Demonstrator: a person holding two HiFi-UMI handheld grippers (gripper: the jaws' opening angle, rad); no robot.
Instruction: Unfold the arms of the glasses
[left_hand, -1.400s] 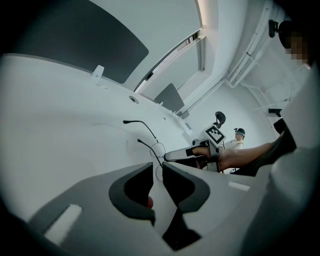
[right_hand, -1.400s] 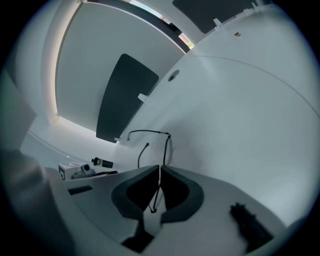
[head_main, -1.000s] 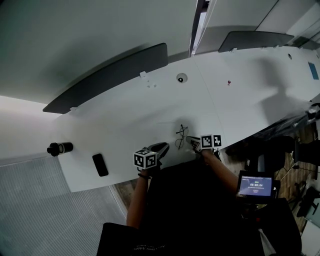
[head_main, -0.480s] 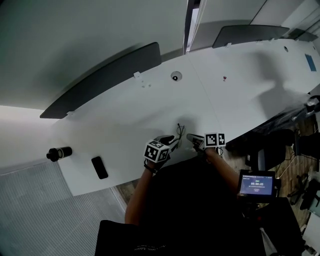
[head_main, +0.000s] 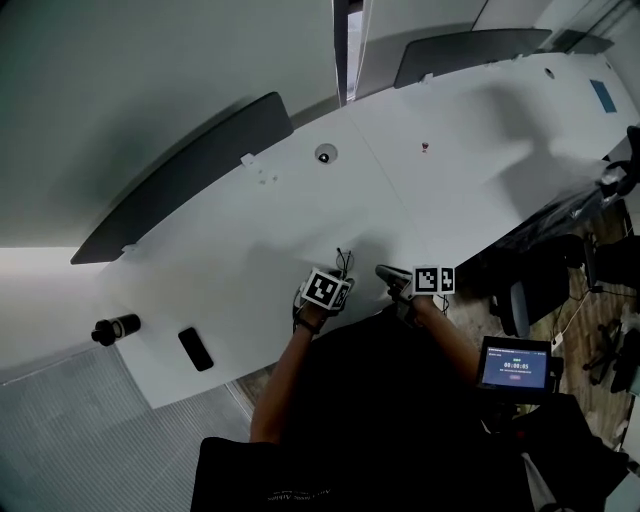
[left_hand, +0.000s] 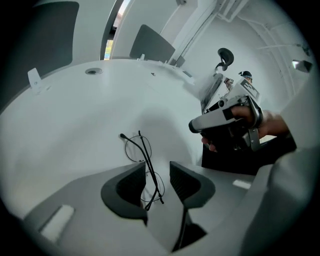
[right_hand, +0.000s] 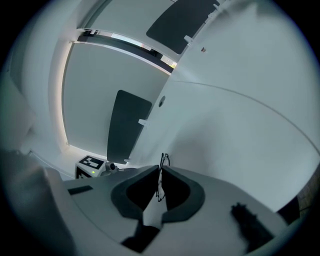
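Thin black wire glasses (head_main: 343, 262) lie on the white table (head_main: 250, 240) near its front edge, their arms folded across the lenses. In the left gripper view the glasses (left_hand: 148, 160) run from the table in between my left gripper's (left_hand: 157, 170) jaws, which are opening; the pads do not touch the wire. My right gripper (head_main: 383, 272) hovers to the right of the glasses, apart from them, shut on nothing. Its own view shows the glasses (right_hand: 162, 160) in line with its closed tips (right_hand: 159, 171). From the left gripper's camera the right gripper (left_hand: 194, 125) shows in a hand.
A black phone (head_main: 195, 348) and a black cylinder (head_main: 115, 328) lie at the table's left end. A round grommet (head_main: 323, 154) sits mid-table, a dark panel (head_main: 180, 175) behind it. A small screen (head_main: 515, 366) stands off the table at the lower right.
My left gripper has moved right, up to the glasses, and tipped down over them. The right gripper has drawn a little away from the glasses.
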